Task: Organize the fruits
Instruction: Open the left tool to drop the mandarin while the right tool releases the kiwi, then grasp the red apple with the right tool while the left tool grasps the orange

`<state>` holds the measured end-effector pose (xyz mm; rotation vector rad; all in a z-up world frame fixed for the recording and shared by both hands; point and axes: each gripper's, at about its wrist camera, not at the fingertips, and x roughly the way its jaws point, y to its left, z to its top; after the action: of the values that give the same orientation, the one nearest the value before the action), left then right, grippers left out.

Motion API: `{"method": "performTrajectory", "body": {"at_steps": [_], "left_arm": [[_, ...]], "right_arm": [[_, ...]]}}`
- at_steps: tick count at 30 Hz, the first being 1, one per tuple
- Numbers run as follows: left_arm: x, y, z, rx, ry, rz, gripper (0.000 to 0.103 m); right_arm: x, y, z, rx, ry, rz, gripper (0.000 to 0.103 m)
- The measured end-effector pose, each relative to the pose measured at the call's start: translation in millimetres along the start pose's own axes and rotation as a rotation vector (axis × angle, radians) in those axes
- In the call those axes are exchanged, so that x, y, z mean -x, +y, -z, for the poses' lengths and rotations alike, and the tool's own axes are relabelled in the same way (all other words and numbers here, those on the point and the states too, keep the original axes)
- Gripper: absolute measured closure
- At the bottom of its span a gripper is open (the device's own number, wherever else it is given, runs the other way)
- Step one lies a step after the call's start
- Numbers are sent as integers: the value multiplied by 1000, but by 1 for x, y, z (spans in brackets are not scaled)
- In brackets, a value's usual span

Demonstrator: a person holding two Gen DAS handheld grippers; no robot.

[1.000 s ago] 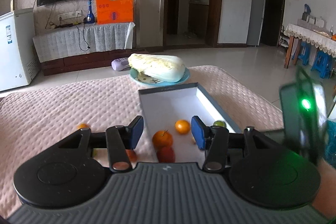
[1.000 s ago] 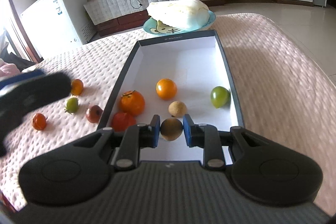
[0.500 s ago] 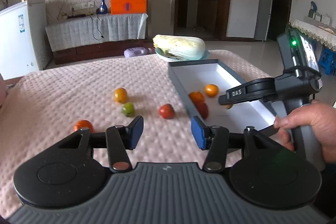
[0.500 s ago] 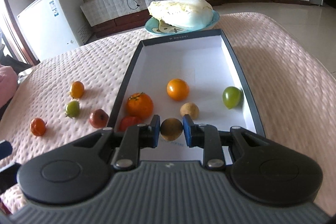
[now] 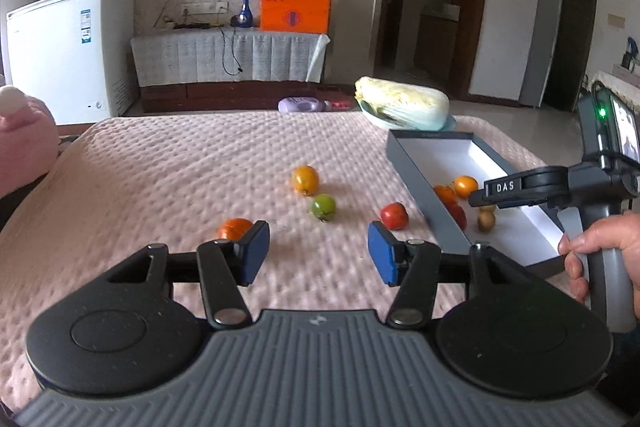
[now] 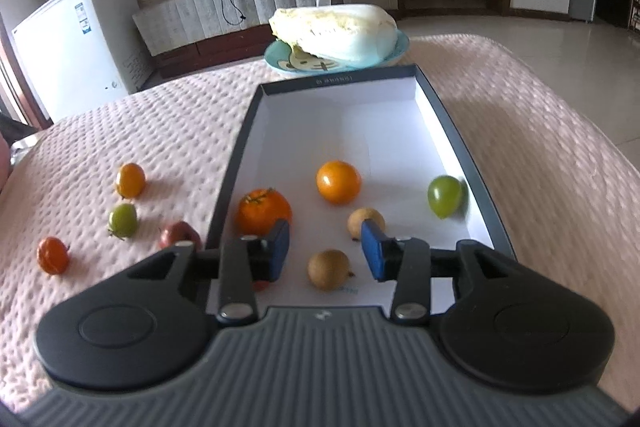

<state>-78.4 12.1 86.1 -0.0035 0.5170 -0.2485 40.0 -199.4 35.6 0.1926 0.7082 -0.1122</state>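
My right gripper [image 6: 325, 253] hangs low over the near end of the dark, white-lined box [image 6: 440, 107]. Its jaws are opening, and a brown longan [image 6: 329, 269] lies on the box floor between the pads, touching neither. Further in lie a second longan [image 6: 366, 223], a stemmed mandarin [image 6: 264, 211], an orange fruit [image 6: 338, 182] and a green one [image 6: 445, 196]. My left gripper [image 5: 318, 253] is over the pink cover, its jaws opening with nothing between them. Just ahead of it are loose tomatoes: orange-red [image 5: 236, 228], green [image 5: 324, 207], red [image 5: 394, 215] and yellow [image 5: 305, 180].
A cabbage [image 6: 336, 35] on a blue plate [image 6: 280, 61] sits just beyond the box's far end. A hand [image 5: 600, 247] holds the right tool over the box [image 5: 416, 163]. A pink bundle [image 5: 24, 143] lies at the cover's left edge, with a white freezer [image 5: 68, 47] behind.
The right gripper's jaws have parted and let go of the brown longan, which now rests in the box. The left gripper has swung left from over the box to the loose tomatoes.
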Motion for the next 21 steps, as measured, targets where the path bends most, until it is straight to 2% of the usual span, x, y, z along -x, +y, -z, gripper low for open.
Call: {"method": "performTrajectory", "body": {"at_steps": [8,17,21], "left_arm": [[4,12,-3,23,-8,-10,42],[1,19,-2,36,2,-26,42],[2,22,-2,39,0,-48,42]], "right_arm": [[12,10,-5,-7,-96,4,61],[16,13,-8,-52,-132,-13,61],[23,24,-7,-11,-160,-35,61]]}}
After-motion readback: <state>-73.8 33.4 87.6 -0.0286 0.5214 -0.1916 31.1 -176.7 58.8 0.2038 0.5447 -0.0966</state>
